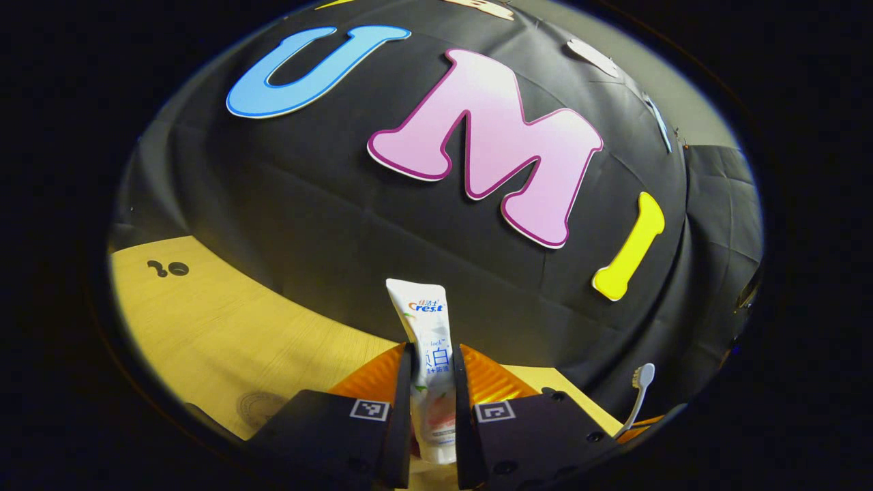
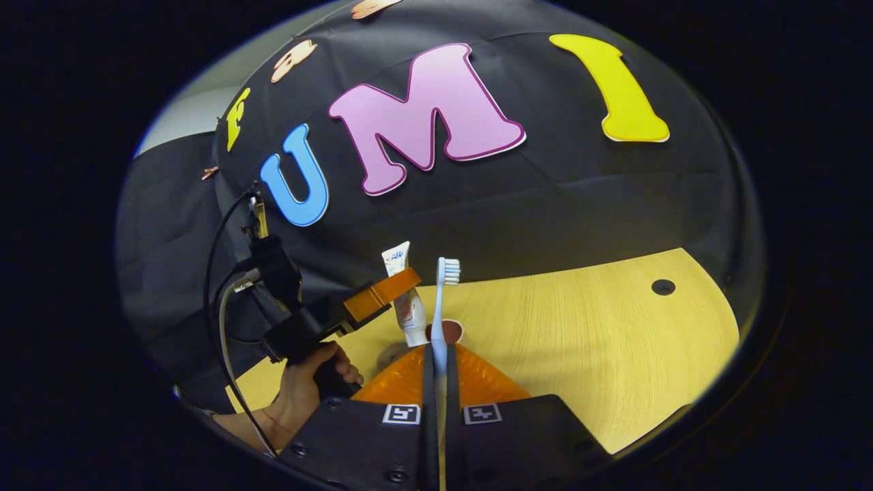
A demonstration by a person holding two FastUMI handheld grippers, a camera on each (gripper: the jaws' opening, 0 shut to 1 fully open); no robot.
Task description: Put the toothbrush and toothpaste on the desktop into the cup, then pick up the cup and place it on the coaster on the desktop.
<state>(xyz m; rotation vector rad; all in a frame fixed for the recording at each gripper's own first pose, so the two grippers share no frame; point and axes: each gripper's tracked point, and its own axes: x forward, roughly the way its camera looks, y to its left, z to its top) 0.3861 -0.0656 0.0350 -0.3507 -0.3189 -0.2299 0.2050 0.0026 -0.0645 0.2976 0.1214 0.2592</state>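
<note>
Toothpaste tube (image 1: pixel 431 382) stands upright between my left gripper's (image 1: pixel 433 409) fingers, which I see clenched on its lower body, cap end down, with the crimped end standing tall above the fingertips. In the right gripper view the same tube (image 2: pixel 407 300) hangs from the left gripper (image 2: pixel 382 293), lifted off the wooden desktop (image 2: pixel 586 341), with a hand (image 2: pixel 310 382) around the handle below it.

My right gripper (image 2: pixel 440 372) grips the toothbrush (image 2: pixel 442 314) low on its handle, bristles up and pointing away from me; from the left gripper view its head (image 1: pixel 641 382) pokes up at the far right.

Just behind the toothbrush handle I see a small round reddish thing with a pale rim (image 2: pixel 447 332) on the desktop; I can't tell whether it is the cup's mouth or the coaster.

My read: both items are in the air, awaiting the drop into the cup. To do it well I would bring one gripper over the mouth at a time, keep each item vertical, lower it until its end is inside the rim, then let go.

Room is generous to the right, where bare wood runs to a cable hole (image 2: pixel 663 286). The two grippers sit near each other, so that is where I'd watch for a clash.
</note>
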